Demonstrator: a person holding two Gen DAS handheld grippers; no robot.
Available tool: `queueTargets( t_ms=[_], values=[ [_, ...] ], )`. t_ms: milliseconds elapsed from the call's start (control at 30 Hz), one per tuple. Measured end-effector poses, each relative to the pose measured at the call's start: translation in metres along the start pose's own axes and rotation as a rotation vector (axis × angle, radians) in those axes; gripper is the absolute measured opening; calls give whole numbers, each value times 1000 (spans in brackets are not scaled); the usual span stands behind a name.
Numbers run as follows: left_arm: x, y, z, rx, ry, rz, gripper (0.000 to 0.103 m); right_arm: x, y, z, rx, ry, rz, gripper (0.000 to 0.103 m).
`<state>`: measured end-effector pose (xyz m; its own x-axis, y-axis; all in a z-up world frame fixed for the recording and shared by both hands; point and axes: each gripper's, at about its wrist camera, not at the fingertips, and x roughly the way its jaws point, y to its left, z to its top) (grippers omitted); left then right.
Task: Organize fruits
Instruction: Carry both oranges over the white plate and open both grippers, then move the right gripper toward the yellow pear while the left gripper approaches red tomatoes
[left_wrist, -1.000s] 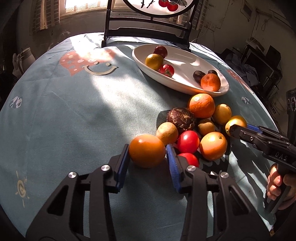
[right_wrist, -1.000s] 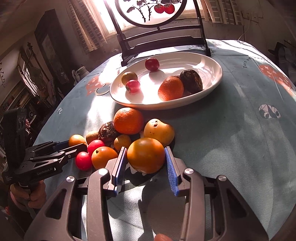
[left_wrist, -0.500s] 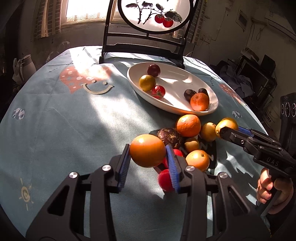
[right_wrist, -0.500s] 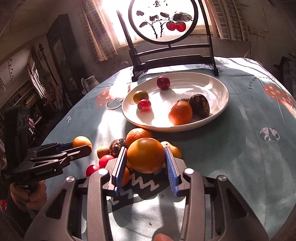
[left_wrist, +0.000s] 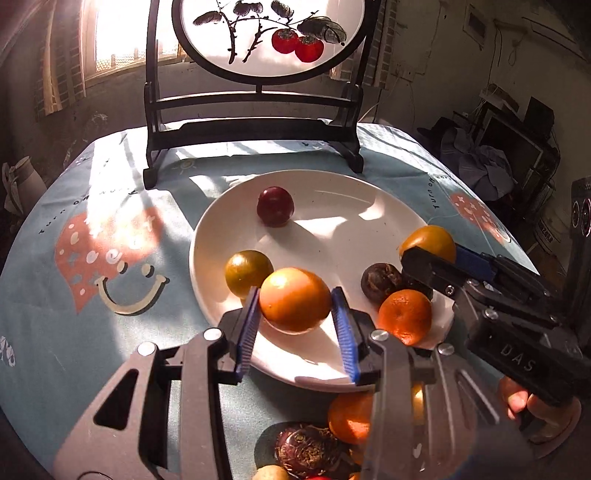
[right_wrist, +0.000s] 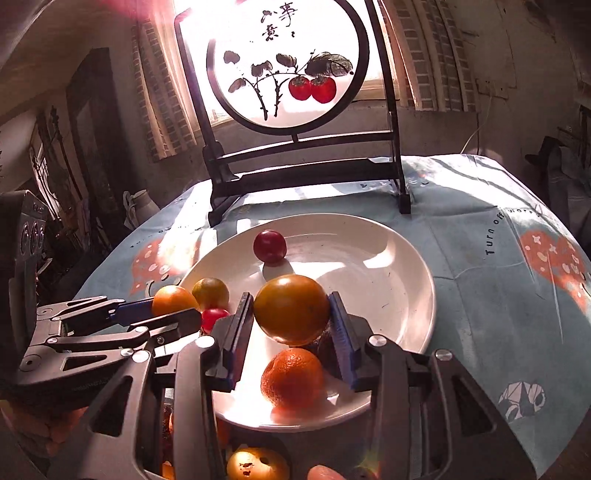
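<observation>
My left gripper (left_wrist: 295, 317) is shut on an orange fruit (left_wrist: 294, 299) and holds it over the near left part of the white plate (left_wrist: 332, 373). My right gripper (right_wrist: 291, 325) is shut on a yellow-orange fruit (right_wrist: 291, 308) and holds it over the near part of the plate (right_wrist: 399, 266). On the plate lie a dark red plum (left_wrist: 275, 205), a green-yellow fruit (left_wrist: 248, 273), a mandarin (left_wrist: 405, 316), a dark wrinkled fruit (left_wrist: 380, 282) and a small red tomato (right_wrist: 214, 317). Each gripper shows in the other's view, the right (left_wrist: 428, 254) and the left (right_wrist: 173, 306).
Several fruits lie on the blue tablecloth just in front of the plate, among them an orange (left_wrist: 349, 417), a dark wrinkled fruit (left_wrist: 308, 448) and a yellow fruit (right_wrist: 255, 465). A black-framed round painted screen (left_wrist: 258, 74) stands behind the plate.
Both grippers lifted their fruits off the pile and carried them forward over the plate. The plate is now close below both.
</observation>
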<state>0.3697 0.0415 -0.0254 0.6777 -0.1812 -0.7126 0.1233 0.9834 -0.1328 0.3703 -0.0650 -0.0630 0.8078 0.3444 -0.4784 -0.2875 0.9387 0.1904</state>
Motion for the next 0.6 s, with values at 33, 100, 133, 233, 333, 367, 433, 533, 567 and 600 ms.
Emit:
queueTargets(
  t_ms=[33, 100, 133, 233, 333, 367, 433, 533, 567, 600],
  values=[
    [5, 0, 2, 3, 3, 4, 39, 4, -1, 1, -6, 3, -1, 41],
    [10, 1, 6, 4, 7, 9, 39, 10, -3, 3, -15, 7, 1, 43],
    [10, 2, 6, -2, 11, 13, 41, 12, -3, 3, -22, 7, 5, 47],
    [-3, 6, 6, -21, -31, 28, 70, 3, -1, 5, -30, -29, 1, 60],
    [-25, 8, 7, -27, -68, 47, 78, -13, 1, 8, -27, -50, 15, 60],
    [-33, 8, 5, -35, -80, 59, 84, -19, 4, 8, -31, -55, 17, 60],
    [-48, 9, -3, -41, -111, 92, 91, -29, 8, 6, -37, -56, 22, 60],
    [-68, 11, -23, -31, -138, 171, 96, -41, 11, -6, -31, -38, 32, 60],
    [-73, 12, -30, -32, -139, 183, 96, -44, 13, -11, -32, -28, 30, 60],
    [-78, 14, -38, -40, -139, 188, 97, -46, 14, -17, -36, -16, 23, 60]
  ],
)
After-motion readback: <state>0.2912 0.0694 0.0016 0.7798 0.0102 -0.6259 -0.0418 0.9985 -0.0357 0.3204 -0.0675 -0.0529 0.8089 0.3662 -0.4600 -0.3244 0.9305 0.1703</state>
